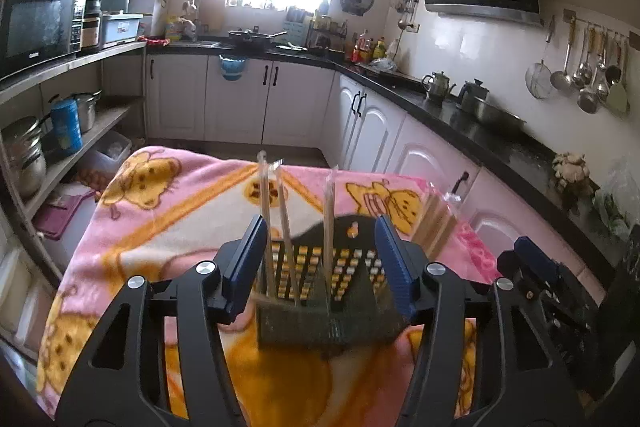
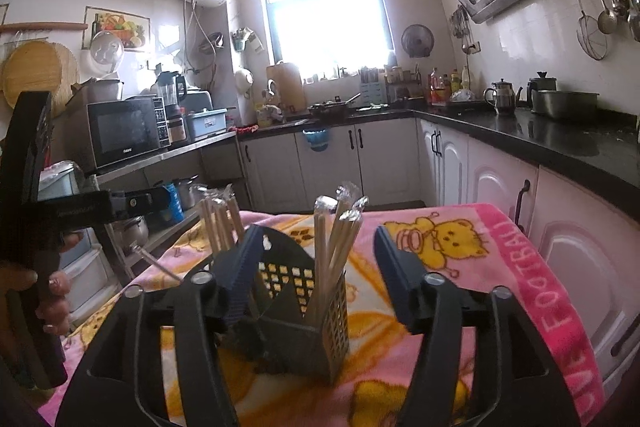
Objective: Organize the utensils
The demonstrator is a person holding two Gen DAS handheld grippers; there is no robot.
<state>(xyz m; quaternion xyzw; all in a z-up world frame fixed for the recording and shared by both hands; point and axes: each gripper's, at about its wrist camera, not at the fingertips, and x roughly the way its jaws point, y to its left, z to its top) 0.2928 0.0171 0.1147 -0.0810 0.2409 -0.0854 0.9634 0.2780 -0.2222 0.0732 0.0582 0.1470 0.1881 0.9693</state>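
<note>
Chopsticks everywhere, and all of them standing in the dark perforated utensil holder (image 1: pixel 320 287), which sits on the pink cartoon blanket (image 1: pixel 160 219) covering the table. From the left wrist camera, the left gripper (image 1: pixel 322 259) is spread wide, its blue-padded fingers (image 1: pixel 246 259) flanking the holder on both sides without pinching it. Inside the holder, three wrapped chopsticks (image 1: pixel 276 227) stand nearly upright: two lean together in the left section, one stands alone toward the middle (image 1: pixel 329 227). Just beyond the right finger, a bunch of wrapped chopsticks (image 1: pixel 438 223) pokes up at the holder's right edge; which section they sit in, I can't tell. At far right, the right gripper (image 1: pixel 536 263) shows in part, blue pad visible.

Over to the right wrist camera. The right gripper (image 2: pixel 314 267) is wide apart too, holding nothing, the holder (image 2: pixel 296 303) sitting between its fingers (image 2: pixel 392 275), closer to the left one. A divider splits the holder here. The right-hand section holds a cluster of chopsticks (image 2: pixel 336 239) fanning outward, plastic-wrapped tips up. A second cluster (image 2: pixel 220 223) rises behind the left finger. At left, a hand (image 2: pixel 52 291) grips the left gripper's black handle (image 2: pixel 36 211).
</note>
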